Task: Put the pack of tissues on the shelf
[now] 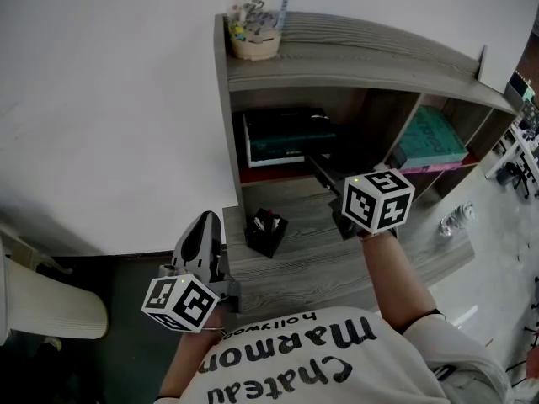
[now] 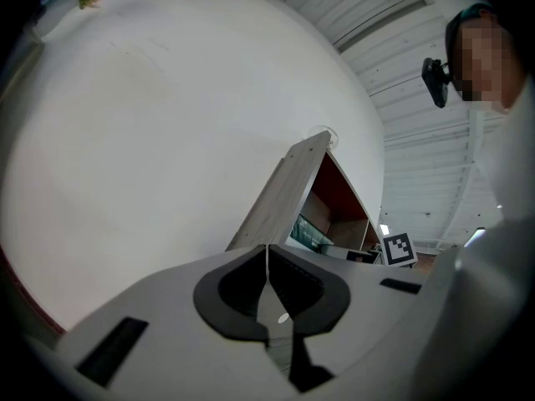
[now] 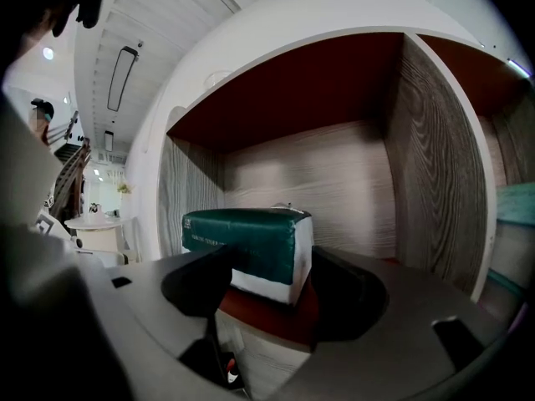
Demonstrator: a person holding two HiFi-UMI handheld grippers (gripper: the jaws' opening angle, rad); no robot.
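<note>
The shelf [image 1: 354,57] is made of grey boards with a clear wood grain, and the floor of its compartments is a smooth red-brown. The pack of tissues [image 1: 286,137] lies flat in the left compartment, on this red-brown floor. It is a soft rectangular block in shiny dark green wrap, with a white end face. In the right gripper view the pack [image 3: 242,236] is between the fingers of the right gripper [image 3: 280,278], which are released: they stand apart, and the right finger [image 3: 355,286] is clear of the white face. I cannot tell if the left finger touches the wrap. In the head view this gripper [image 1: 324,171] reaches to the mouth of the left compartment. The right compartment holds a teal book [image 1: 429,137], which lies flat on a thin pink one. On the top board stands a clear plastic cup [image 1: 255,23], with a pale layer at its bottom and small coloured bits above. On the lower board, in front of the compartments, stands a small black box [image 1: 266,231], open at the top, with dark small things inside. The left gripper [image 2: 269,261] is clenched, its black fingers together with nothing between them, and it points at a plain white wall [image 2: 167,140]; in the head view it [image 1: 205,225] is low at the left, well apart from the pack.
</note>
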